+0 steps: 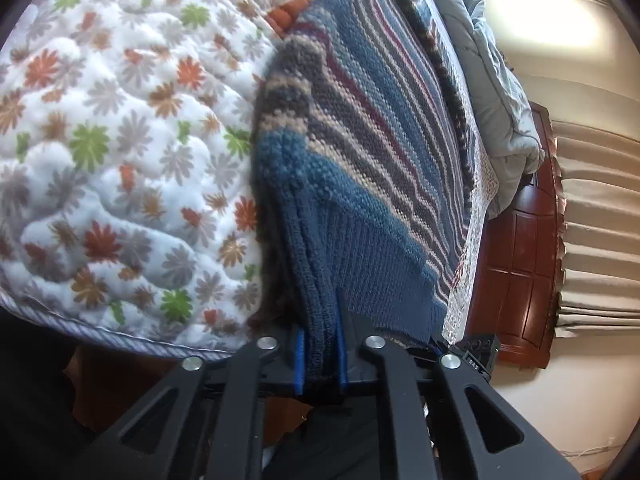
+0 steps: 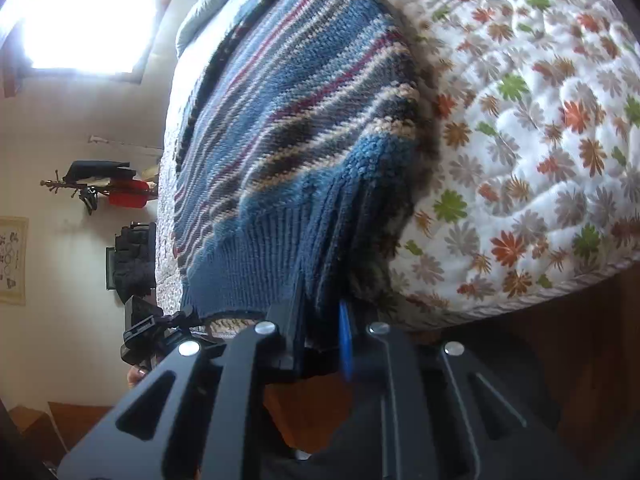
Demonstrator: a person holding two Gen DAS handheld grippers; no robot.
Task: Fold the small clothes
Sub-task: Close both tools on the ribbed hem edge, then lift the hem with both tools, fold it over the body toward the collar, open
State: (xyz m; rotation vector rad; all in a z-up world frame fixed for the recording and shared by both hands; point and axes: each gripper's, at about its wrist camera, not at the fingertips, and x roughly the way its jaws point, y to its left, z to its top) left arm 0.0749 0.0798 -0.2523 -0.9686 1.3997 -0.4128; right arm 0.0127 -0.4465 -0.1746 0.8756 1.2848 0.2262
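Note:
A striped knit sweater (image 1: 360, 128), blue with tan, grey and maroon bands, is held up over the flowered quilt (image 1: 112, 140). My left gripper (image 1: 321, 356) is shut on the sweater's blue ribbed hem, with the knit bunched between the blue pads. My right gripper (image 2: 322, 336) is shut on the same ribbed hem of the sweater (image 2: 288, 120) at another corner. The far part of the sweater lies on the quilt (image 2: 540, 140). The other gripper's body (image 2: 148, 332) shows at the left of the right wrist view.
The bed's near edge (image 1: 120, 336) runs just ahead of the left gripper. A grey duvet (image 1: 492, 80) lies at the far end. A red-brown wooden headboard (image 1: 520, 240), curtains (image 1: 600, 216) and a coat rack (image 2: 100, 188) stand beyond the bed.

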